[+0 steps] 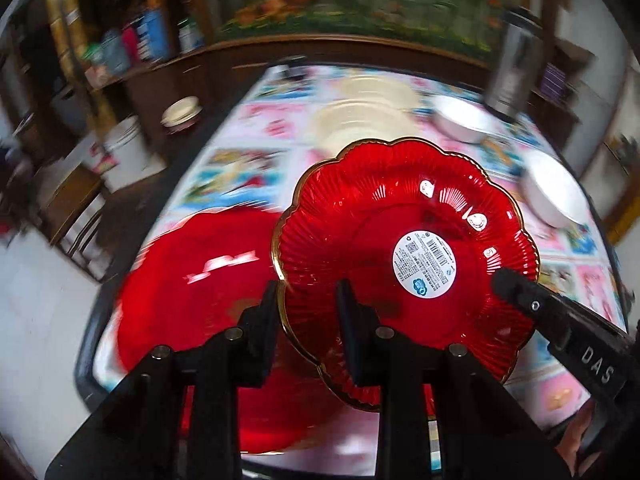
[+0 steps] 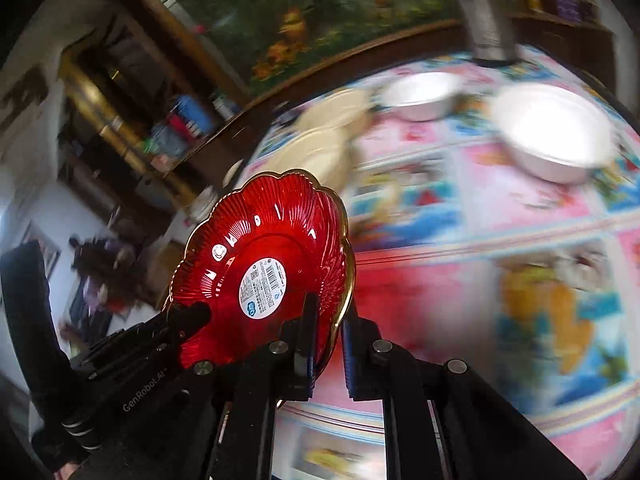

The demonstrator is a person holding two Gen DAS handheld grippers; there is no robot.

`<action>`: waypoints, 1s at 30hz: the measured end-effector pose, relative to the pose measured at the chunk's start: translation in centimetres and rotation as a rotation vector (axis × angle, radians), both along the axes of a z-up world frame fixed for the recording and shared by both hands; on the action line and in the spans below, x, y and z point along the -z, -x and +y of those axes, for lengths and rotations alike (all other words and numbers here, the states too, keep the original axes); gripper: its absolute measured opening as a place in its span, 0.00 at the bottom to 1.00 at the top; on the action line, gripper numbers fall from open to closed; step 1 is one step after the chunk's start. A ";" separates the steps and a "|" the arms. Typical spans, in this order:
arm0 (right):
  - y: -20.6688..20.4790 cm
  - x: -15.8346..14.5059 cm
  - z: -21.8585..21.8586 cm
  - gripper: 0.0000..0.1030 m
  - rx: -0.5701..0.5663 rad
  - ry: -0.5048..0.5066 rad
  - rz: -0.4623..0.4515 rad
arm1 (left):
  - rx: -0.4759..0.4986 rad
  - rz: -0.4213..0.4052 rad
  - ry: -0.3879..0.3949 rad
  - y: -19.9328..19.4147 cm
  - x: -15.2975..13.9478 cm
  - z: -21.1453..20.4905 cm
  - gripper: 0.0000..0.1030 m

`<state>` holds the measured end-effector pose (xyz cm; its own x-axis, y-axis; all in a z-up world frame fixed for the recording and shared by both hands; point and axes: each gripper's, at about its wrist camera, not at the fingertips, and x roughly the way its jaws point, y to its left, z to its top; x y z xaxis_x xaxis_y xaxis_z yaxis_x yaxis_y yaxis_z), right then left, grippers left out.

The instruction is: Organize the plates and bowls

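A red scalloped plate [image 1: 400, 216] with a gold rim and a white round sticker hangs tilted above the table. My left gripper [image 1: 308, 300] is shut on its near-left rim. The right gripper [image 1: 516, 284] bites the plate's right edge. In the right wrist view the same plate [image 2: 272, 248] stands steeply on edge, my right gripper [image 2: 330, 320] is shut on its rim, and the left gripper [image 2: 192, 316] holds the opposite edge. A second red plate [image 1: 200, 280] lies flat on the table below. Two cream plates [image 1: 360, 120] and two white bowls [image 1: 460, 120] [image 1: 552, 188] sit farther back.
The table [image 1: 248, 160] wears a pink and blue cartoon cloth, and its dark left edge drops to the floor. A steel flask [image 1: 512, 68] stands at the far right corner. Shelves with bottles [image 1: 152, 36] and a white bucket [image 1: 124, 152] lie beyond.
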<state>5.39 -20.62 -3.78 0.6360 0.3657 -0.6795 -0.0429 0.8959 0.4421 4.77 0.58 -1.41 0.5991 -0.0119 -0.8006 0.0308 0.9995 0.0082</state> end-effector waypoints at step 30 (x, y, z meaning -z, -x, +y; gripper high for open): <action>-2.8 0.7 -0.8 0.49 0.073 0.123 -0.192 | -0.126 -0.055 -0.029 -1.3 -0.1 4.1 0.70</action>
<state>8.21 -21.47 -4.43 0.7795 0.2355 -0.5804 -0.0484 0.9465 0.3191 6.11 4.68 -1.32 0.6377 0.0885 -0.7652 -0.0958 0.9948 0.0353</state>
